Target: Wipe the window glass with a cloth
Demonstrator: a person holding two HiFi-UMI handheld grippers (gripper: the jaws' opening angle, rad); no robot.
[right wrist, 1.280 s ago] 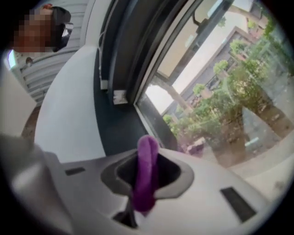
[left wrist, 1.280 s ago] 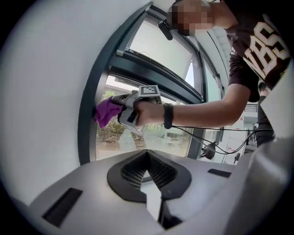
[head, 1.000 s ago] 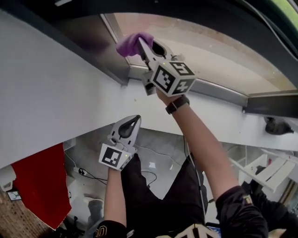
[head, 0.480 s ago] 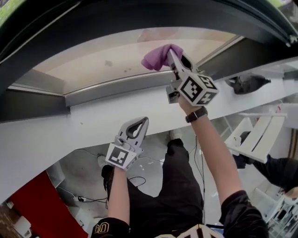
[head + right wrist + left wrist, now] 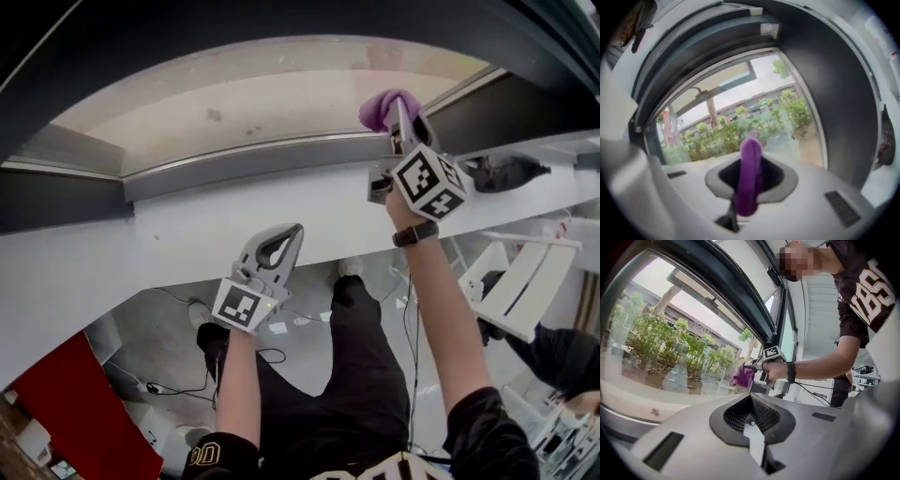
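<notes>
Head view: the right gripper [image 5: 401,120] holds a purple cloth [image 5: 380,106] at the glass [image 5: 253,103], seemingly touching its right edge. The left gripper [image 5: 279,246] hangs lower, apart.
Left gripper view: jaws together, empty.
Right gripper view: jaws clamped on the cloth, facing the glass.

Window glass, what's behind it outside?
Behind the window glass are green bushes, trees and a building. The purple cloth hides a small patch of that view.
</notes>
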